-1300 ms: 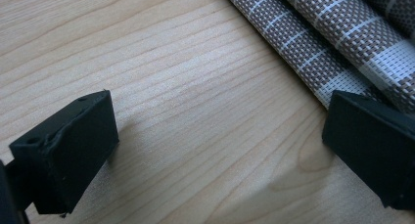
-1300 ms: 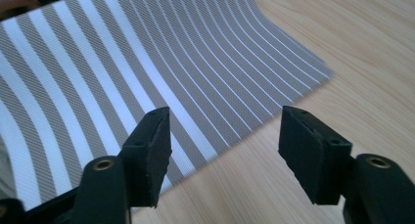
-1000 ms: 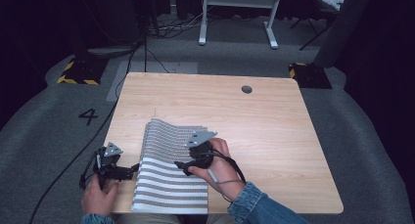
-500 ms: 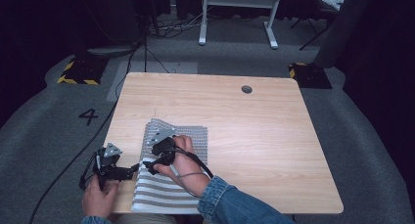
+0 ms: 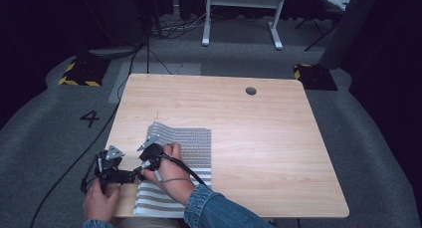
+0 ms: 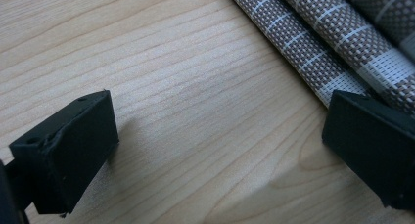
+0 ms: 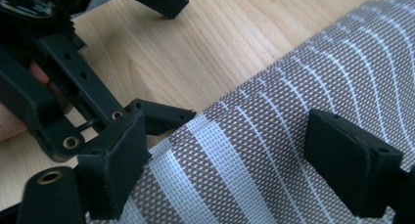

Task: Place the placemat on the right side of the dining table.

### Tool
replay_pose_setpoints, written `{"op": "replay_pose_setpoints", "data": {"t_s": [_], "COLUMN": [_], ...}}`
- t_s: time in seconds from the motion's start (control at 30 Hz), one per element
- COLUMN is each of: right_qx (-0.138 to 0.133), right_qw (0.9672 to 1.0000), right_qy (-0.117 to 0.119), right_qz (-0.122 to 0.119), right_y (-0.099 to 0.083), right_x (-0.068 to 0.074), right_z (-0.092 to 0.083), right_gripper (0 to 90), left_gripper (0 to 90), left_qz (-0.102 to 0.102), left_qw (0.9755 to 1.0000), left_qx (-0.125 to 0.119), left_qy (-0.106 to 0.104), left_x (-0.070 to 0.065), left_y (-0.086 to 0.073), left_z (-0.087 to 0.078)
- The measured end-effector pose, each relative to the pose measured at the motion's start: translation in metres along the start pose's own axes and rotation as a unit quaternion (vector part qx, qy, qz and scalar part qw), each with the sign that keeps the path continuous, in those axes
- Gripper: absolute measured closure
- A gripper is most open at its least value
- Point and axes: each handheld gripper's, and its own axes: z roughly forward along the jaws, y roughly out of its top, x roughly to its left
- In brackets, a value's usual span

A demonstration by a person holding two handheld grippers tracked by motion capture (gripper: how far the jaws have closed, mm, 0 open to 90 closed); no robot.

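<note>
1. A brown-and-white striped woven mesh placemat [image 5: 186, 148] lies at the near left of the pale wood-grain table [image 5: 278, 138], its far-left corner curled up.
2. The left gripper [image 6: 215, 136] stands wide open over bare wood, one jaw just beside the mat's folded edge.
3. The right gripper [image 7: 220, 160] has just been opening; its jaws straddle the weave wide apart, gripping nothing.

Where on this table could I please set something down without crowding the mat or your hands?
The table is bare right of the striped mat, out to the right edge, and across the far half around the round hole. The near left corner is crowded: the left gripper and the right gripper meet at the mat's left edge.
</note>
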Motion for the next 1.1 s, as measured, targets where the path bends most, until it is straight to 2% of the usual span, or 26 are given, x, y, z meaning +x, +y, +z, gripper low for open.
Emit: {"op": "replay_pose_setpoints", "data": {"t_s": [0.07,0.13,0.17,0.2,0.27,0.3,0.33,0.47,0.5,0.6,0.63,0.67,0.7,0.73,0.77,0.83,0.9,1.1], "right_qx": [0.001,0.007,0.01,0.015,0.015,0.017,0.022,0.026,0.029,0.029,0.031,0.032,0.034,0.031,0.031,0.032,0.029,0.027], "right_qw": [1.0,0.9999,0.9997,0.9989,0.9987,0.9985,0.9978,0.9973,0.9968,0.9967,0.9962,0.9961,0.9957,0.9954,0.995,0.9946,0.9946,0.994], "right_qy": [0.004,0.009,0.024,0.045,0.048,0.051,0.061,0.066,0.072,0.072,0.077,0.077,0.081,0.087,0.092,0.097,0.097,0.092], "right_qz": [0.007,-0.001,0.002,-0.006,-0.01,-0.013,-0.015,-0.018,-0.02,-0.023,-0.028,-0.028,-0.029,-0.026,-0.024,-0.018,-0.024,-0.053], "right_y": [-0.002,-0.002,-0.003,-0.003,-0.003,-0.004,-0.004,-0.007,-0.009,-0.01,-0.009,-0.009,-0.009,-0.01,-0.01,-0.01,-0.009,-0.004], "right_x": [0.001,-0.002,-0.003,-0.006,-0.006,-0.007,-0.008,-0.011,-0.011,-0.011,-0.012,-0.012,-0.012,-0.012,-0.012,-0.013,-0.013,-0.016], "right_z": [0.003,0.004,0.005,0.003,0.003,0.004,0.004,0.008,0.01,0.012,0.013,0.012,0.012,0.013,0.013,0.012,0.01,-0.009], "right_gripper": [17.7,19.5,29.3,36.9,37.5,45.5,48.1,51.0,56.7,59.2,64.6,65.8,74.3,75.4,81.3,84.2,87.4,88.7], "left_gripper": [0.2,0.1,0.1,0.2,0.2,0.2,0.1,0.2,0.1,0.2,0.2,0.2,0.2,0.1,0.2,0.2,0.1,0.2], "left_qz": [0.0,0.001,0.001,0.0,0.0,0.001,0.001,0.0,0.0,0.0,0.0,0.0,0.0,-0.001,0.0,0.0,0.001,0.001], "left_qw": [1.0,1.0,1.0,1.0,1.0,1.0,1.0,1.0,1.0,1.0,1.0,1.0,1.0,1.0,1.0,1.0,1.0,1.0], "left_qx": [0.0,0.0,0.0,0.0,0.0,0.0,0.001,0.0,0.0,-0.001,-0.001,0.0,-0.001,-0.001,0.0,0.0,0.0,0.001], "left_qy": [0.0,0.0,0.0,0.0,0.0,0.0,0.0,0.0,0.0,0.0,0.0,0.0,0.0,0.0,0.0,-0.001,0.0,-0.001], "left_x": [0.0,0.0,0.0,0.0,0.0,0.0,0.0,0.0,0.0,0.0,0.0,0.0,0.0,0.0,0.0,0.0,0.0,0.0], "left_y": [0.0,0.0,0.0,0.0,0.0,0.0,0.0,0.0,0.0,0.0,0.0,0.0,0.0,0.0,0.0,0.0,0.0,0.0], "left_z": [0.0,0.0,0.0,0.0,0.0,0.0,0.0,0.0,0.0,0.0,0.0,0.0,0.0,0.0,0.0,0.0,0.0,0.0]}}
